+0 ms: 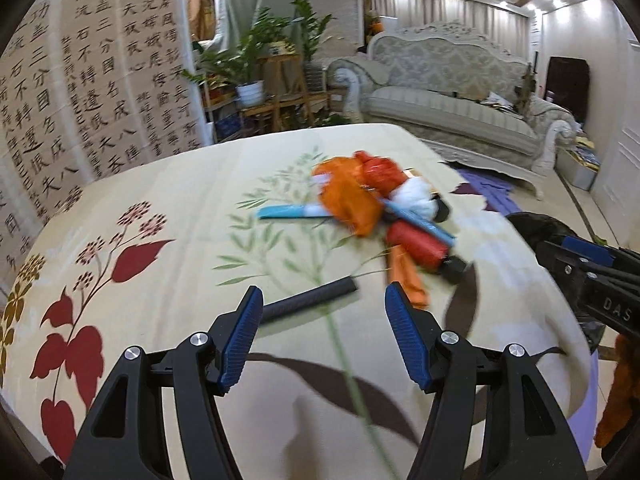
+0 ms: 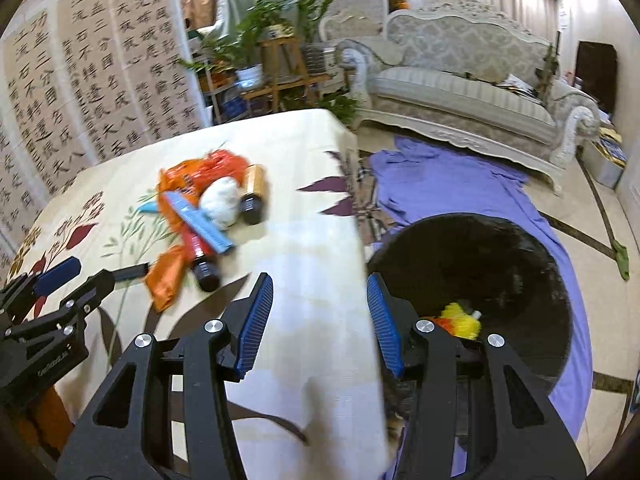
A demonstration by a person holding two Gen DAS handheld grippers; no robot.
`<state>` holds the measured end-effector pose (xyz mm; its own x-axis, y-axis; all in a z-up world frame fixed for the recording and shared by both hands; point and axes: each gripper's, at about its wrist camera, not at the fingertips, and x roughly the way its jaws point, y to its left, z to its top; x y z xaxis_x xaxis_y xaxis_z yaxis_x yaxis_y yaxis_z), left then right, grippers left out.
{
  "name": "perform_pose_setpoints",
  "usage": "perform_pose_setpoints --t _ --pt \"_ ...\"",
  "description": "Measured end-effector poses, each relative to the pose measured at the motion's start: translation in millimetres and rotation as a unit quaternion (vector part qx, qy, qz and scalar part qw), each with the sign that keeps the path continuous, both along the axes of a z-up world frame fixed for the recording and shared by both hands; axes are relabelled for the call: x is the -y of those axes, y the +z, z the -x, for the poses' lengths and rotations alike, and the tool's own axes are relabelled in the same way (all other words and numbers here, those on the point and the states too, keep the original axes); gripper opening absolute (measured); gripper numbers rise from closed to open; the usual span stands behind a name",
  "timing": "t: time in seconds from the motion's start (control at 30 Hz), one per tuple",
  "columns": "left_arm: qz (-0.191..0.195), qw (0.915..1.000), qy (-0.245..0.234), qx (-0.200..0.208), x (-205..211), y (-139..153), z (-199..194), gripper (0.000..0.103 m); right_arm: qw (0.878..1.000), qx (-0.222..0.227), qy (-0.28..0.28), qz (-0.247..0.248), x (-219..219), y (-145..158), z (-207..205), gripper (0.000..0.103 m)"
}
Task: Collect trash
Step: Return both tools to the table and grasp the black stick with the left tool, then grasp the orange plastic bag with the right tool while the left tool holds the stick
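Observation:
A pile of trash lies on the flowered tablecloth (image 1: pixel 160 184): a crumpled orange plastic bag (image 1: pixel 348 196), a red bottle with a black cap (image 1: pixel 416 242), a blue strip (image 1: pixel 420 222) and a white wad of tissue (image 1: pixel 416 198). A black tube (image 1: pixel 312 300) lies nearer, just past my left gripper (image 1: pixel 324 292), which is open and holds nothing. In the right wrist view the same pile shows the orange bag (image 2: pixel 184 176), the red bottle (image 2: pixel 196 248) and a gold bottle (image 2: pixel 254 192). My right gripper (image 2: pixel 319 280) hangs open and empty over the table's right edge.
A black bin (image 2: pixel 480 264) stands on the floor beside the table's right edge, with a yellow thing (image 2: pixel 462 318) inside. A purple cloth (image 2: pixel 440 184) covers the floor beyond it. A sofa (image 2: pixel 460 92), potted plants (image 2: pixel 256 40) and calligraphy panels (image 2: pixel 80 92) stand at the back.

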<state>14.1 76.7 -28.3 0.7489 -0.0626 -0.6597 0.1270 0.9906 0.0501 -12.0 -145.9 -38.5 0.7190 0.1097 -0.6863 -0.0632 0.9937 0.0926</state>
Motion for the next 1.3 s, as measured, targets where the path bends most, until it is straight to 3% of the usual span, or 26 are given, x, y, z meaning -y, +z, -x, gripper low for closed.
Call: perform_pose_setpoints --t 0.27,0.8,1.1,1.3 --pt "-0.006 0.9996 0.009 -0.026 -19.2 -10.6 -16.9 0.062 1.0 -0.007 0.024 0.002 -21.8 -2.1 -4.1 0.048" --pt "-0.008 0.9957 -0.038 -0.084 -14.3 -25.8 -36.1 0.062 0.999 -0.023 0.029 -0.002 -23.2 -9.0 -14.2 0.048" --pt "-0.008 0.9961 -0.033 -0.082 -16.7 -24.4 -34.2 0.029 0.999 -0.026 0.032 -0.003 -26.4 -11.1 -14.1 0.048" --pt "0.0 0.9964 -0.028 -0.08 -20.4 -23.8 -32.1 0.014 0.999 -0.025 0.039 -0.001 -31.7 -10.1 -13.3 0.048"
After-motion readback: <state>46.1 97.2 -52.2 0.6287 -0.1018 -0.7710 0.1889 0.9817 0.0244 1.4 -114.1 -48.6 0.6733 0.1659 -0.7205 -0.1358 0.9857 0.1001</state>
